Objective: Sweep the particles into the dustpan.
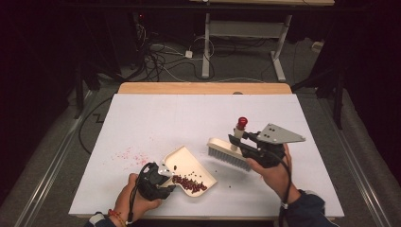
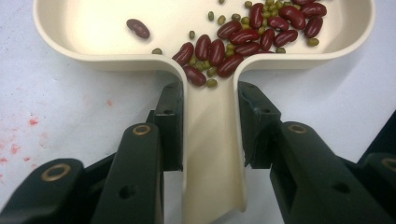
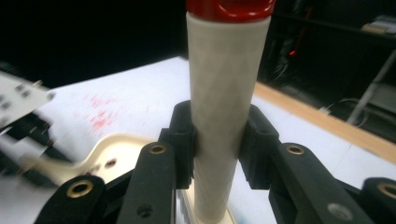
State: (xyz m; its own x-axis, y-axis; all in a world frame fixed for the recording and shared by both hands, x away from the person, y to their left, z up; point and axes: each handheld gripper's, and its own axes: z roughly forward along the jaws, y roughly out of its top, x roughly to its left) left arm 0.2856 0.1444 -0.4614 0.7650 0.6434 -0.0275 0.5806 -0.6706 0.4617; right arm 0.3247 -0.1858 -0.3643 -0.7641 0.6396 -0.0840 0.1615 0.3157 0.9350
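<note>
A cream dustpan (image 1: pixel 185 161) lies near the front of the white table, with red kidney beans and small green beans (image 1: pixel 190 184) heaped at its near end. My left gripper (image 1: pixel 165 177) is shut on the dustpan's handle (image 2: pixel 212 140); the beans (image 2: pixel 243 37) lie just beyond the left gripper (image 2: pixel 210 126). My right gripper (image 1: pixel 238 140) is shut on the upright cream handle (image 3: pixel 226 93) of a brush with a red cap (image 1: pixel 242 122). The brush's bristles (image 1: pixel 229 158) hang just right of the dustpan, tilted. In the right gripper view the dustpan (image 3: pixel 112 149) shows blurred past the right gripper (image 3: pixel 219 140).
Red stains (image 1: pixel 127 155) mark the white table cover left of the dustpan. A few loose beans (image 1: pixel 222 172) lie under the brush. The table's wooden far edge (image 1: pixel 203 88) borders a dark floor with cables and another table's legs (image 1: pixel 206 47).
</note>
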